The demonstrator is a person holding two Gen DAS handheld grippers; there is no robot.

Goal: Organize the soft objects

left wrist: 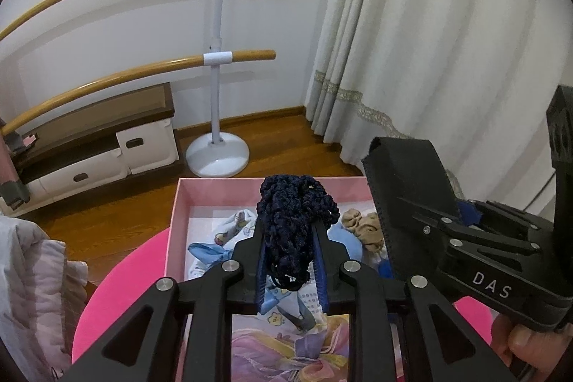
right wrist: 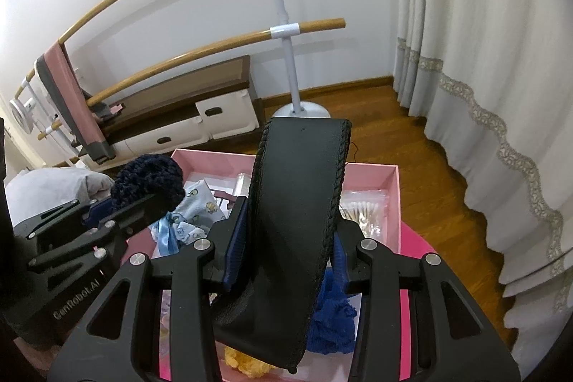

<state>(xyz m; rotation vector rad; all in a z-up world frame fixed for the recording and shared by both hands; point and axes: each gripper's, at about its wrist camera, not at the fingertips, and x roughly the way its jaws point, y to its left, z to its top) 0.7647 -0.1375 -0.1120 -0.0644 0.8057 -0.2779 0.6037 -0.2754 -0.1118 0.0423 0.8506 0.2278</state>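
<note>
My left gripper (left wrist: 290, 231) is shut on a dark navy crocheted bundle (left wrist: 293, 221) and holds it above the pink box (left wrist: 200, 187). It also shows in the right wrist view (right wrist: 150, 181). My right gripper (right wrist: 290, 231) is shut on a black stitched leather strap (right wrist: 301, 203), which sticks up between the fingers. The strap also shows in the left wrist view (left wrist: 404, 192). The pink box (right wrist: 390, 188) holds a printed baby cloth (right wrist: 193, 213), a blue fluffy item (right wrist: 333, 317), a beige stocking (left wrist: 365, 228) and a yellow item (right wrist: 247, 364).
The box rests on a bright pink round surface (left wrist: 118, 296). A ballet barre stand (left wrist: 218, 67) with a white base (left wrist: 218, 156) stands behind. A low cabinet (left wrist: 107, 145) is at left, a curtain (left wrist: 429, 42) at right, bedding (left wrist: 28, 292) at far left.
</note>
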